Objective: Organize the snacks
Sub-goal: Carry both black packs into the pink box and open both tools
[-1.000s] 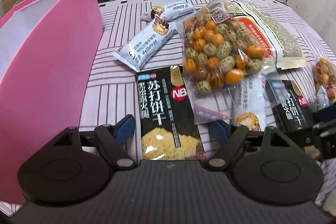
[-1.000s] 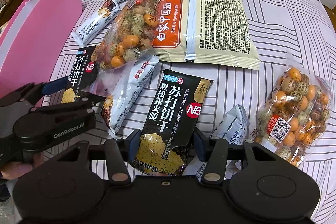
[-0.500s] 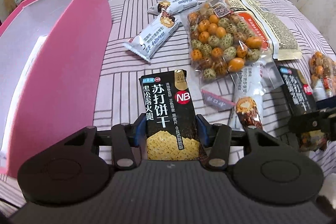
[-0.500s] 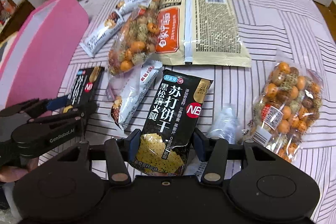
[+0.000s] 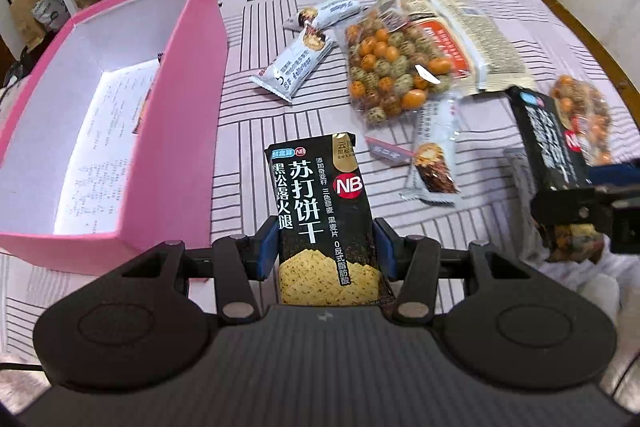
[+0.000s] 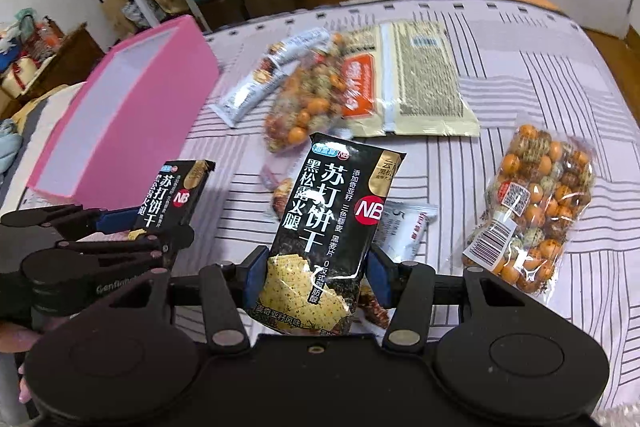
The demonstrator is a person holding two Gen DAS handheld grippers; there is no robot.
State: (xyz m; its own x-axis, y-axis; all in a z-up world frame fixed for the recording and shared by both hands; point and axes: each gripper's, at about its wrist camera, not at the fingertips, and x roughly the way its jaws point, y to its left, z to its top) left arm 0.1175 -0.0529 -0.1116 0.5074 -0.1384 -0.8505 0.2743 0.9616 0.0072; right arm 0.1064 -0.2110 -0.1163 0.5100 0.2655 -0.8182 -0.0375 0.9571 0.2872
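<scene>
My left gripper is shut on a black soda cracker packet, held above the striped cloth just right of the open pink box. My right gripper is shut on a second black cracker packet, also lifted off the table. Each view shows the other gripper from the side: the right one with its packet at the right edge, the left one with its packet at the lower left. The pink box lies to the left with papers inside.
On the striped tablecloth lie two bags of orange and green coated nuts, a large beige noodle packet, and several small white snack bars. Shelves, bags and a black cabinet stand behind the table.
The left gripper closed on the black packet and lifted it. Both grippers rose with their packets, so more of the table and the pink box's inside came into view.
</scene>
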